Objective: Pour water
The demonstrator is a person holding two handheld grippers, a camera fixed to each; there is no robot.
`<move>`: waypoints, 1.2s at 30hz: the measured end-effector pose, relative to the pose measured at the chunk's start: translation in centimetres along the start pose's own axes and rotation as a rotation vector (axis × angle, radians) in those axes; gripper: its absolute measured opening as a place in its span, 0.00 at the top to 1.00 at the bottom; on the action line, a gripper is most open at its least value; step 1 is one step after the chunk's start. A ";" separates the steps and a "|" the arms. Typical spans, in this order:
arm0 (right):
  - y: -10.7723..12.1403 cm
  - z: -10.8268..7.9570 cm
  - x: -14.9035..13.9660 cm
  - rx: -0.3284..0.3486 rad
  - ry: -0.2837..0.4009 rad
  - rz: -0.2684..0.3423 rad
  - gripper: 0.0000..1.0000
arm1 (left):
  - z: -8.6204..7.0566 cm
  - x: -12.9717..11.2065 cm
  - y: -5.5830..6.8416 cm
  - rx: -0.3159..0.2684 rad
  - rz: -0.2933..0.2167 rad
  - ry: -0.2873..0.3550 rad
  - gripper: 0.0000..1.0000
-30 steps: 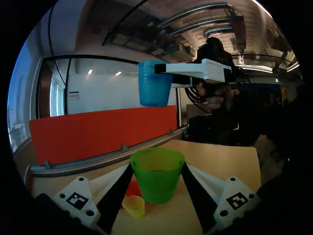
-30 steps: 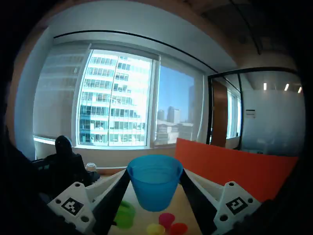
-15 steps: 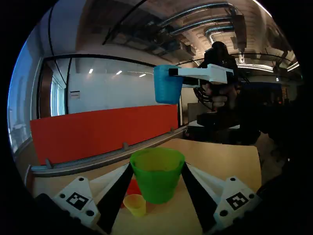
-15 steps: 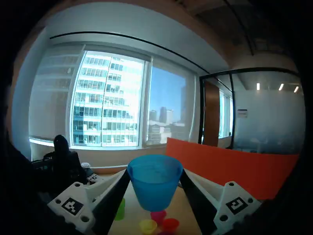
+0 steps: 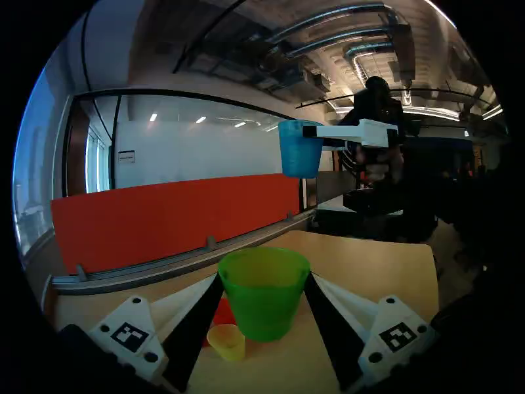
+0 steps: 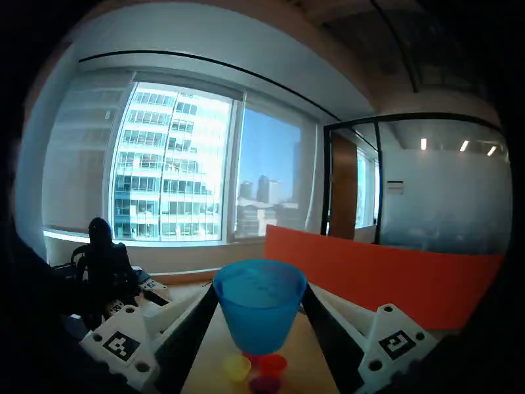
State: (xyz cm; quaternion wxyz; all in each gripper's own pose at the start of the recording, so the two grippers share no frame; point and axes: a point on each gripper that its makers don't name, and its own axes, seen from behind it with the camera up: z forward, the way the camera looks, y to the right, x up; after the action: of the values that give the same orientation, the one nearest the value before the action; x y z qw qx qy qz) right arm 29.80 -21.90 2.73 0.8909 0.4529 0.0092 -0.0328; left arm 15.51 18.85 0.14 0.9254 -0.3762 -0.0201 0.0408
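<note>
Two big cups, both upright. The left gripper (image 5: 262,281) clamps the green cup (image 5: 264,308) low over the table (image 5: 374,262). The right gripper (image 6: 260,290), raised high and level, clamps the blue cup (image 6: 260,322). Three small cups (image 6: 270,363) sit below.

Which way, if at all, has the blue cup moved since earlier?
Yes: the blue cup has drifted right and farther off, judged against the fixed orange panel.

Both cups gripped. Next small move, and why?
Probably bring the right gripper and its blue cup down and over the green cup before tilting: the blue cup is upright, held high and well away from the green cup's open mouth.
</note>
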 end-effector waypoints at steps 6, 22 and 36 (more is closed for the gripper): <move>0.0 -0.6 -1.1 0.002 -0.024 0.003 0.09 | 0.0 -0.2 0.1 -0.003 0.007 -0.009 0.14; -0.4 -1.6 -5.8 0.021 -0.120 0.010 0.08 | -0.5 -1.4 0.0 -0.015 0.023 -0.063 0.14; -1.1 -2.6 -9.8 0.044 -0.202 0.018 0.07 | -0.5 -3.8 -0.3 -0.015 0.051 -0.160 0.14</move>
State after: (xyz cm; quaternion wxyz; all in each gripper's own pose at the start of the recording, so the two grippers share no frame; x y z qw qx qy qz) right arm 19.94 -19.96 0.82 0.8774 0.4669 -0.0852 -0.0706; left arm 11.82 17.96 0.00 0.9166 -0.3792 -0.0848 0.0943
